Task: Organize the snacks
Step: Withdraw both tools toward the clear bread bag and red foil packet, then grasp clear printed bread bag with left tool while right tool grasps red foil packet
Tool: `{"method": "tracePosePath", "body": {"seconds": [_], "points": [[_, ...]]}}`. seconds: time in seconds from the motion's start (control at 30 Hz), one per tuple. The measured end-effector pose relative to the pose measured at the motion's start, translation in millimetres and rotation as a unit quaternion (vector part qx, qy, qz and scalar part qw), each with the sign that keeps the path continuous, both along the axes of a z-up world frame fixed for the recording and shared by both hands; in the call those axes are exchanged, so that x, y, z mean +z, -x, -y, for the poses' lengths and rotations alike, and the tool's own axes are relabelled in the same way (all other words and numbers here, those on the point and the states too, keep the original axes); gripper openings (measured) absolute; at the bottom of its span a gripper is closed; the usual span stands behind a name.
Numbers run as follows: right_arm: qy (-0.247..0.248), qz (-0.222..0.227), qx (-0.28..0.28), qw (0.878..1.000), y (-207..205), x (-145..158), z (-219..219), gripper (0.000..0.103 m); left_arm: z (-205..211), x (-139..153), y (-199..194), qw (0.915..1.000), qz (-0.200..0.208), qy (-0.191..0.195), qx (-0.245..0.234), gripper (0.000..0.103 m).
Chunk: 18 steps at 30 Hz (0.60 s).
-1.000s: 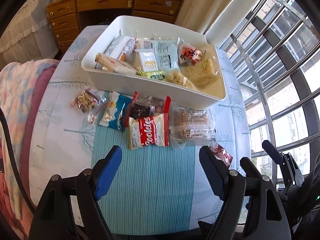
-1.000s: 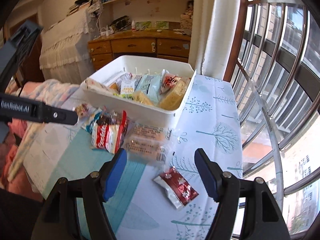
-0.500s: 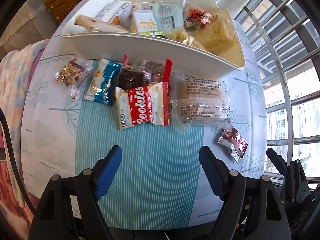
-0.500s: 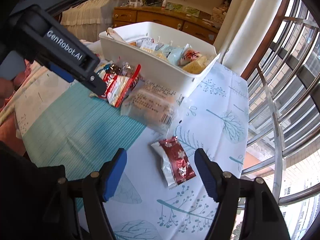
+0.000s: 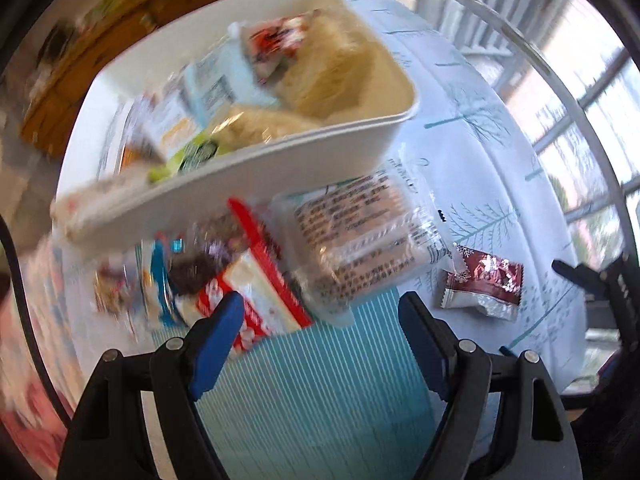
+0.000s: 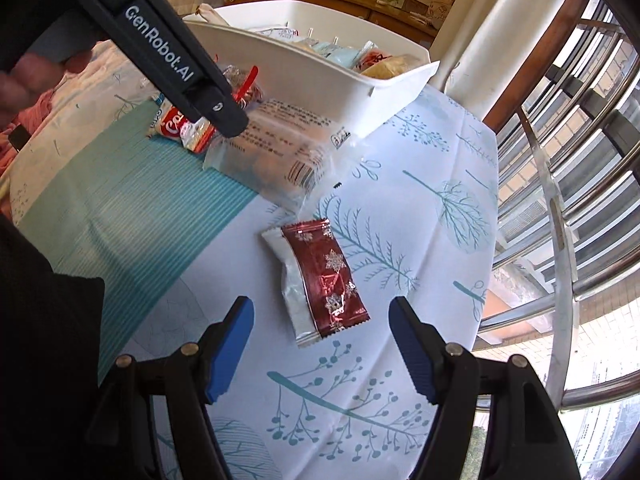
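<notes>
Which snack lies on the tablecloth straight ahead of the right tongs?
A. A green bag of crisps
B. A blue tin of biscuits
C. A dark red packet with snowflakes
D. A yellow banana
C: in the right wrist view, the dark red packet with snowflakes lies flat on the tablecloth, ahead of the open right tongs and untouched by them.

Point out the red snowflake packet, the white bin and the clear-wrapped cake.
red snowflake packet (image 6: 324, 276): right wrist view, red front.
white bin (image 6: 312, 80): right wrist view, near wall.
clear-wrapped cake (image 5: 360, 236): left wrist view, printed top.
</notes>
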State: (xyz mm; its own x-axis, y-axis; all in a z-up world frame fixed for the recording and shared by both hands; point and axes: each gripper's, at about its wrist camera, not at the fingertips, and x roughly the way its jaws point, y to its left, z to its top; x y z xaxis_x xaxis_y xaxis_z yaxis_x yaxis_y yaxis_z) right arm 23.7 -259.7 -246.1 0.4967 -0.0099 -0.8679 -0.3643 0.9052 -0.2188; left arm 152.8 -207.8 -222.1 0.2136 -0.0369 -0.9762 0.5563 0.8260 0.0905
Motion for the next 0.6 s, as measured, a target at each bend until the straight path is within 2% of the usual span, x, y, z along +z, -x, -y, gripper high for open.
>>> {"method": "tracePosePath", "body": {"seconds": [0.07, 0.17, 0.3, 0.47, 0.6], "points": [[-0.003, -0.001, 0.004, 1.0, -1.1, -2.7, 0.8, 0.071, 13.5, -3.0, 2.6, 0.9983, 0.017, -0.015, -0.053, 0.078], [-0.007, -0.003, 0.014, 1.0, -3.4, -7.5, 1.2, 0.071, 27.6, -8.1, 5.0, 0.9933, 0.034, -0.028, -0.107, 0.078], [-0.007, -0.003, 0.026, 1.0, -8.9, -16.2, 0.6, 0.071, 42.5, -21.0, 5.3, 0.9866, 0.039, -0.042, -0.152, 0.078], [-0.018, -0.007, 0.035, 0.999, -13.9, -25.2, -0.5, 0.071, 57.2, -32.8, 6.9, 0.9739, 0.048, -0.057, -0.214, 0.078], [-0.03, -0.012, 0.032, 0.999, -18.2, -30.1, 0.0, 0.07, 65.7, -41.4, 2.3, 0.9707, 0.032, -0.057, -0.231, 0.082]]}}
